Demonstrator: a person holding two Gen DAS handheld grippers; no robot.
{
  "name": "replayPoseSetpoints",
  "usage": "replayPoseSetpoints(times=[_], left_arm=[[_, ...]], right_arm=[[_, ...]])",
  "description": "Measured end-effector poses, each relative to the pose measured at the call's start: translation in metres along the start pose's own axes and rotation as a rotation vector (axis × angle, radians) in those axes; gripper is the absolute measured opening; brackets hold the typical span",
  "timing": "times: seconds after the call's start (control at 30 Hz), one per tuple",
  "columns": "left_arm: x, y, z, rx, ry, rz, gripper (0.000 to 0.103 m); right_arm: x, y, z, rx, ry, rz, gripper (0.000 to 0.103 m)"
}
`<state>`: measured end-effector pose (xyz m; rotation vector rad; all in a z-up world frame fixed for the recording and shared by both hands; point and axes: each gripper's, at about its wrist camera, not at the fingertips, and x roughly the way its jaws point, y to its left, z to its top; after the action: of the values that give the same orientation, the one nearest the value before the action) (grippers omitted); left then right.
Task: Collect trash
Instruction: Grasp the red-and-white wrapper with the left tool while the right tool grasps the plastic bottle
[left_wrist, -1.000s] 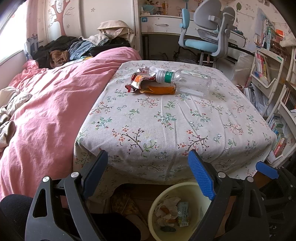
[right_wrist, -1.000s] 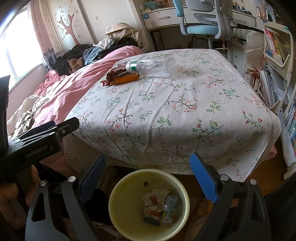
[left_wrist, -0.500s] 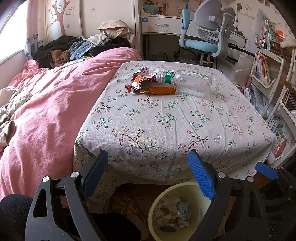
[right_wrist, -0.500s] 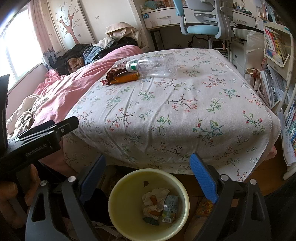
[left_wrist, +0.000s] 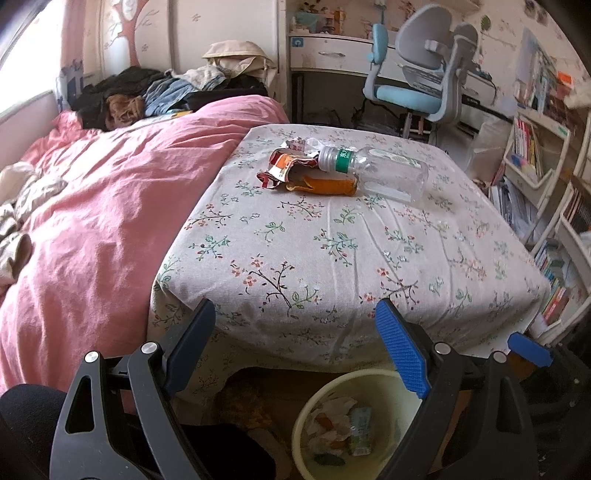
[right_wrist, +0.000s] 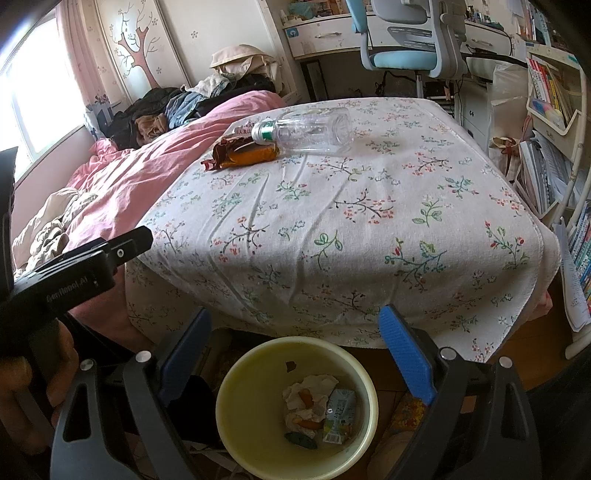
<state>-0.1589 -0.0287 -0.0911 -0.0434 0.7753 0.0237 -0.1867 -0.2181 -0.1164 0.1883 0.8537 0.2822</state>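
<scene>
Both the left gripper (left_wrist: 295, 347) and the right gripper (right_wrist: 295, 354) hold their fingers wide apart and empty above the yellow bin (right_wrist: 295, 410), which holds crumpled paper and a small carton. Beyond the bin, on the bench (right_wrist: 369, 229), wait the plastic bottle (right_wrist: 310, 129) and wrappers (right_wrist: 243, 153); reaching them seems next.

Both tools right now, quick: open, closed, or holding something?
Left tool: open, holding nothing, near the table's front edge.
Right tool: open, holding nothing, above the yellow bin.
</scene>
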Motion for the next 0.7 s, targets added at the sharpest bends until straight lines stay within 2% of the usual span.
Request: replayPoseSetpoints(times=[0.2, 0.37, 0.5, 0.7], left_arm=[[0.011, 0.019, 0.023, -0.093, 0.011, -0.006, 0.085], [0.024, 0.028, 0.054, -0.087, -0.003, 0.001, 0.085], [0.045, 0.037, 0.083, -0.104, 0.005, -0.002, 0.085], [0.098, 0.047, 0.128, -0.151, 0.066, -0.043, 0.085]], right_arm=[[-0.004, 0.0, 0.026, -0.018, -0.048, 0.018, 0.088], [-0.003, -0.002, 0.062, -0.074, -0.085, 0.012, 0.09], [0.008, -0.003, 0.097, -0.144, -0.09, 0.001, 0.091], [0.042, -0.001, 0.143, -0.273, -0.061, -0.002, 0.091]])
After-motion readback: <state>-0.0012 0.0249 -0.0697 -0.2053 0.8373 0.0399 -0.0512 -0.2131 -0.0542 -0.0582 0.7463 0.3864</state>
